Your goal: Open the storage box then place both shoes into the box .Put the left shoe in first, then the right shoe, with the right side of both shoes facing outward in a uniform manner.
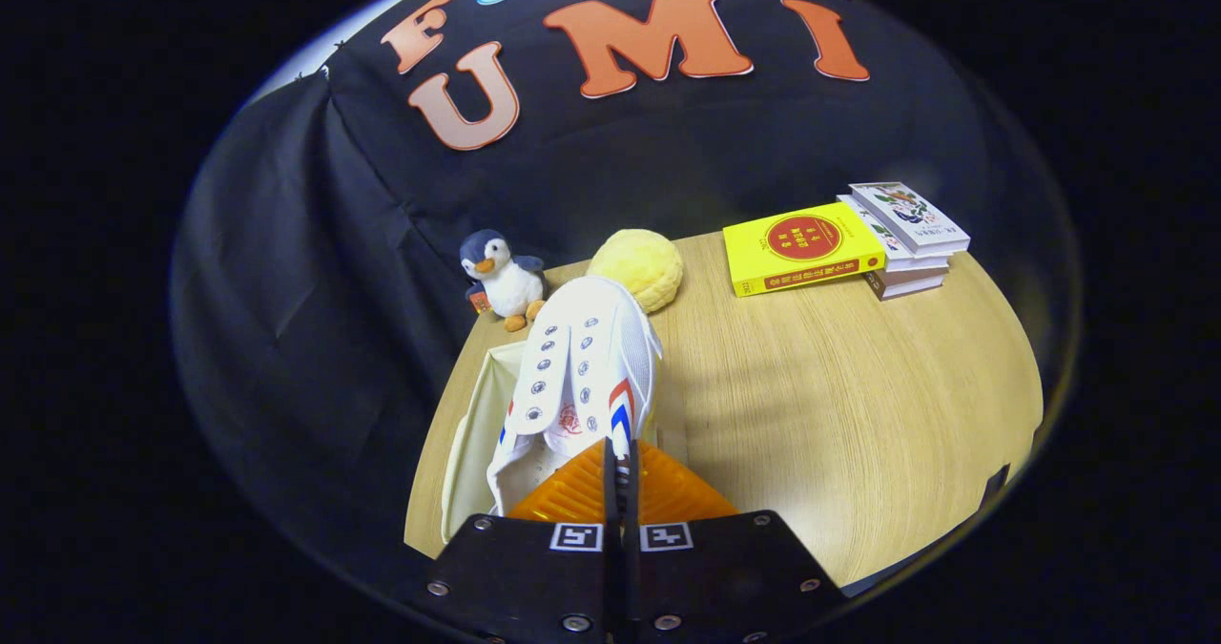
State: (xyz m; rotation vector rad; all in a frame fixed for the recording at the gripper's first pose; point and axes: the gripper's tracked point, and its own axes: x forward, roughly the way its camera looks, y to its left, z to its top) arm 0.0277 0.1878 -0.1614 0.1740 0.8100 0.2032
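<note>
White shoe (582, 377): we hold it over the open box (467, 434).
Gripper (618, 463): closed on its collar.
Left: lower it in; the other shoe's place we cannot tell.

On the table (839, 405), the shoe (582, 367) sits over the storage box (472, 434) at the near left, the penguin toy (503, 280) and round cushion (637, 267) behind it, the books (849, 240) far right.

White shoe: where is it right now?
In the gripper view, the white shoe is pinched in the gripper, held over the open storage box, with the penguin toy and yellow plush just beyond.
</note>
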